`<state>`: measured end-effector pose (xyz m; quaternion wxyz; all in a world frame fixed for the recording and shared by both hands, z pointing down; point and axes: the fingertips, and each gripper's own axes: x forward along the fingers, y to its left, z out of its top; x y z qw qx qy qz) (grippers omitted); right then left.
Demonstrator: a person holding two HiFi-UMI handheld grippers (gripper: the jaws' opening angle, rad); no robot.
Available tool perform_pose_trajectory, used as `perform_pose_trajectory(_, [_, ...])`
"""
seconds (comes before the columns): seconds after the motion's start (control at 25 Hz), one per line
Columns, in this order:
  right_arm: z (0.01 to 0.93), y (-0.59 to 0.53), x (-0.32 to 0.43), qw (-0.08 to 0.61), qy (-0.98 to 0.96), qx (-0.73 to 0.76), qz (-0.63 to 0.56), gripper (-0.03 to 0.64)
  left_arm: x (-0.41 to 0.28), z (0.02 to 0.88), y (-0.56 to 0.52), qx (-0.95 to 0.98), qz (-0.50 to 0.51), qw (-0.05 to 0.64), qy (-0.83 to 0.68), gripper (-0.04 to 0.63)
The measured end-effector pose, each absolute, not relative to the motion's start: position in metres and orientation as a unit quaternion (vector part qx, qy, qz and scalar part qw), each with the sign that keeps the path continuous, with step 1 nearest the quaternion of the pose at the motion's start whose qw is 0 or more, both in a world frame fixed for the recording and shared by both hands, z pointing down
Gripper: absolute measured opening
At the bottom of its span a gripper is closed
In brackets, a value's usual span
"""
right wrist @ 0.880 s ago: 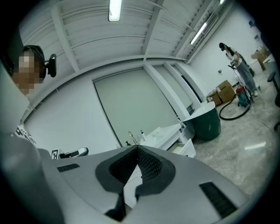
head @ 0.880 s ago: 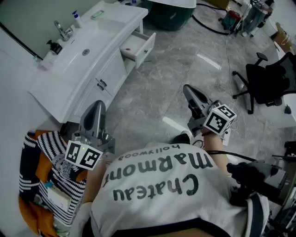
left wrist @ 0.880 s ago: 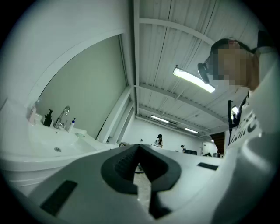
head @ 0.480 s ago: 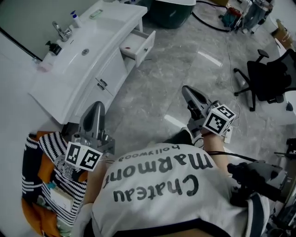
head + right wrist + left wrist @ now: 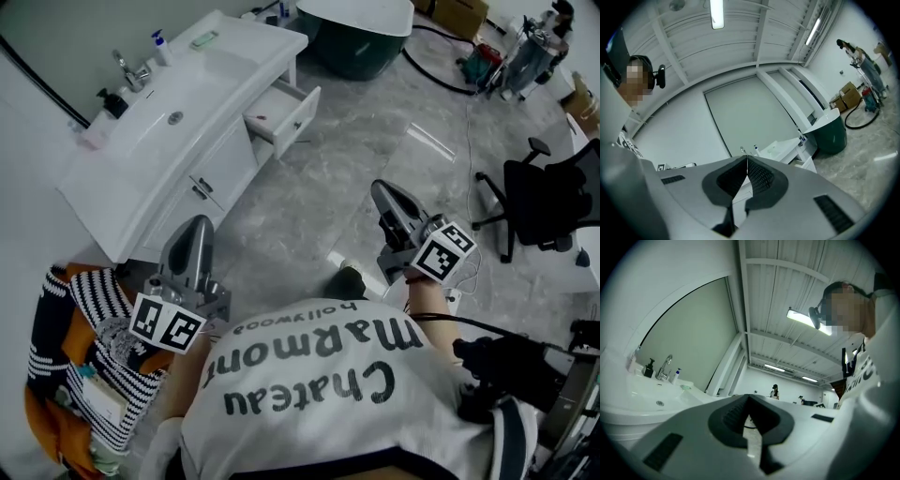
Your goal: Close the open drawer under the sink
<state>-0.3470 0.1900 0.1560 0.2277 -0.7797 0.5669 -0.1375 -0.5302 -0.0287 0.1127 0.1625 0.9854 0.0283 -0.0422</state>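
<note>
The white sink cabinet (image 5: 178, 141) stands at the upper left of the head view. Its open drawer (image 5: 284, 108) juts out at the far end, with a small red thing inside. My left gripper (image 5: 196, 226) is held level over the floor near the cabinet's near corner, shut and empty, well short of the drawer. In the left gripper view the left gripper (image 5: 749, 397) has its jaws together, with the basin (image 5: 656, 401) to the left. My right gripper (image 5: 382, 189) hovers over bare floor, shut and empty. Past the right gripper (image 5: 746, 158) in its own view, the drawer (image 5: 805, 163) shows far off.
A dark green tub (image 5: 352, 33) stands beyond the drawer. A cable (image 5: 441, 75) runs over the grey floor. An office chair (image 5: 539, 192) is at the right, a striped bag (image 5: 103, 347) at the lower left, and the person's shoe (image 5: 347, 281) below.
The head view has shifted, so the cabinet and drawer sit a little lower and further right in the picture. Both grippers keep their pose and stay shut.
</note>
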Motion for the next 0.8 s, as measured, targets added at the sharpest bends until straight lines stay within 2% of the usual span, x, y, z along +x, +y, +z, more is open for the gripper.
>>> perform_pose_trajectory(0.24, [0.142, 0.186, -0.276, 0.169, 0.595, -0.769, -0.159, 0.012, -0.478, 0.097, -0.021, 0.985, -0.057, 0.163, -0.011, 0.009])
perform_pose_trajectory(0.8, [0.135, 0.198, -0.162, 0.175, 0.671, -0.704, -0.150, 0.012, -0.378, 0.103, 0.020, 0.979, -0.069, 0.165, -0.093, 0.009])
